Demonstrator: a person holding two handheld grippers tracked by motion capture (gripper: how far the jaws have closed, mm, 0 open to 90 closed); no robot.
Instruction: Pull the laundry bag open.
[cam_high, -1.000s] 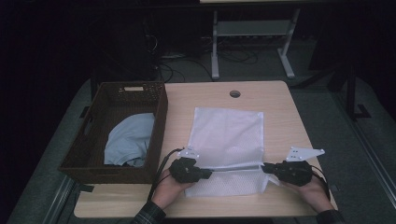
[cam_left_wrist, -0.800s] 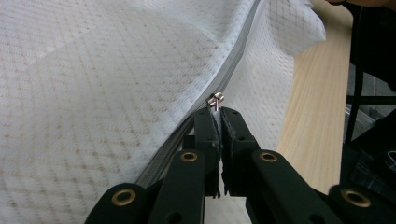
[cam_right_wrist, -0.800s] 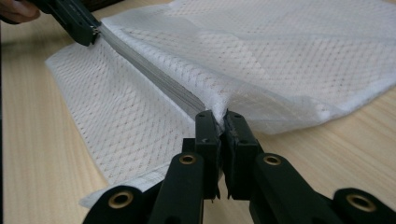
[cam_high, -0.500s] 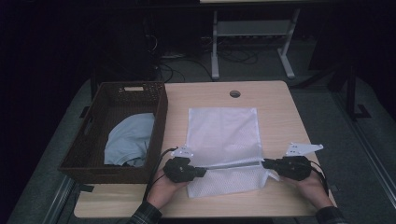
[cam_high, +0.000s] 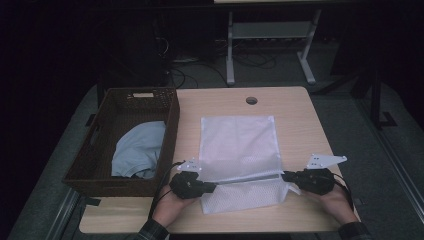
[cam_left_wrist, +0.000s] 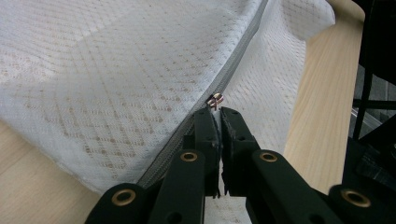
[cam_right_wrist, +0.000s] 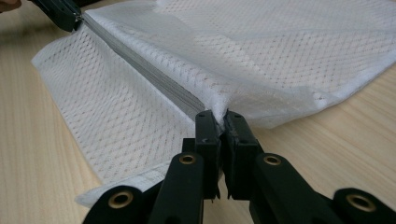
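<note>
The left gripper (cam_high: 212, 187) has slid the zip pull (cam_left_wrist: 215, 100) toward the table's left edge; both grippers pinch the mesh bag (cam_high: 239, 145), the right gripper (cam_high: 286, 176) clamping its end, so keep the zip taut.

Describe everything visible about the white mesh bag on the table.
The white mesh bag lies flat on the wooden table, right of the wicker basket. It looks like netted fabric with a grey zipper across its near end. The left gripper pinches the zipper pull; the right gripper clamps the zipper's opposite end.

No text, brand, number or sign can be read; the pale label on the dark brown woven basket (cam_high: 137, 95) is too blurred.
</note>
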